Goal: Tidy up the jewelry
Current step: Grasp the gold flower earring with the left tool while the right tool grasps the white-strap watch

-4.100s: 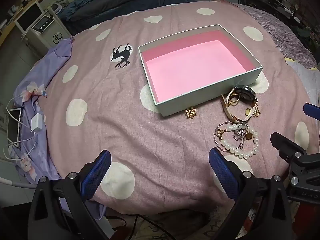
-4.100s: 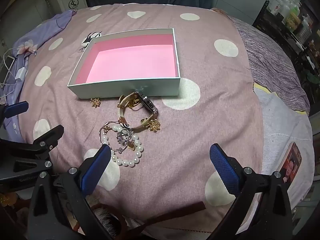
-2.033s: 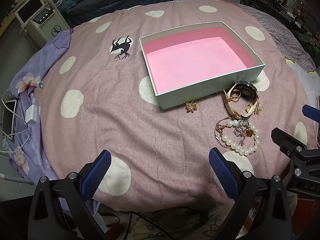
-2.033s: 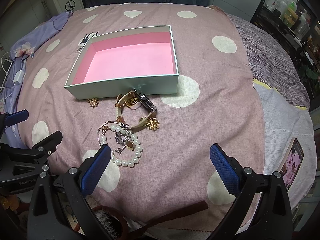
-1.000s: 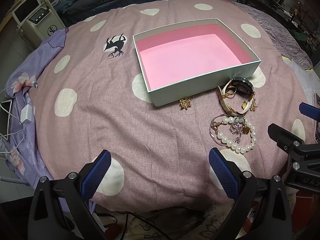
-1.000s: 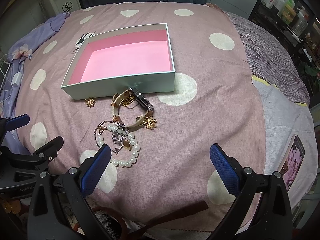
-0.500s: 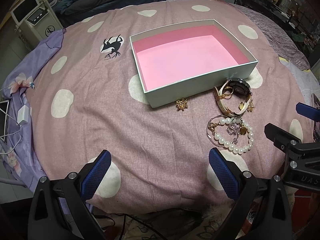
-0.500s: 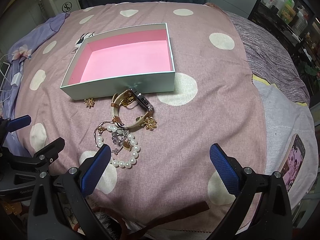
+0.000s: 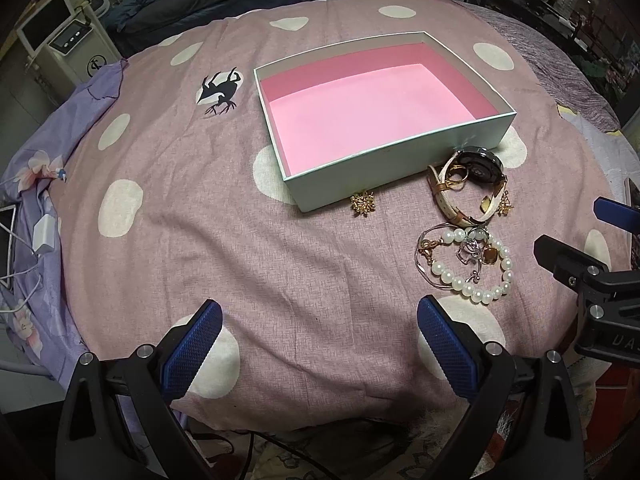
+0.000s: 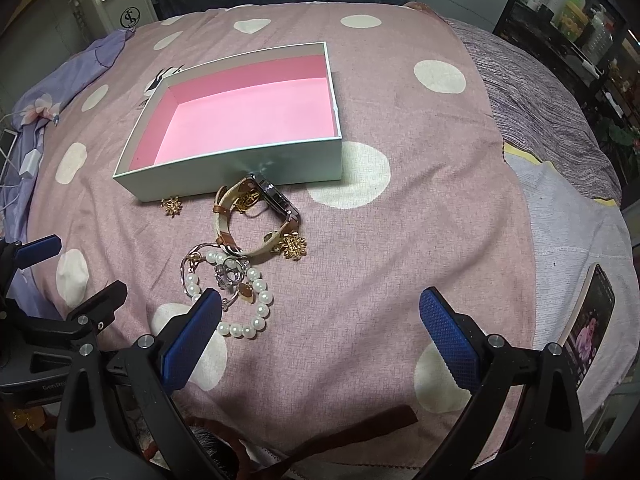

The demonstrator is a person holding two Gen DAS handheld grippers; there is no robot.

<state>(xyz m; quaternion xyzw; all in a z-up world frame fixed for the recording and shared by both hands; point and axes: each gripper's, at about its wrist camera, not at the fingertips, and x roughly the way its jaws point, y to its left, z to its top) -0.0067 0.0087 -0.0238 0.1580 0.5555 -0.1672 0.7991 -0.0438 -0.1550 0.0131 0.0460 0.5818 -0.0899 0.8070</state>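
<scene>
An open pale-green box (image 9: 400, 158) (image 10: 240, 170) with a bare pink inside sits on a pink polka-dot cloth. In front of it lie a watch (image 9: 476, 168) (image 10: 276, 198) with a cream strap, a pearl bracelet (image 9: 472, 284) (image 10: 256, 308) tangled with thin chains and rings, and two gold flower earrings (image 9: 363, 203) (image 10: 295, 246). My left gripper (image 9: 316, 344) is open and empty, near the cloth's front edge, left of the jewelry. My right gripper (image 10: 318, 336) is open and empty; its left finger (image 10: 192, 336) overlaps the pearl bracelet in view.
A phone (image 10: 588, 312) lies on grey cloth at the right. A charger and cables (image 9: 40, 236) lie on purple bedding at the left. A white machine (image 9: 64, 48) stands at the back left, shelves with bottles (image 10: 572, 4) at the back right.
Both grippers have drifted slightly forward and lower toward the bed; the jewelry now sits closer to the right gripper's left finger. Nothing on the cloth has moved.
</scene>
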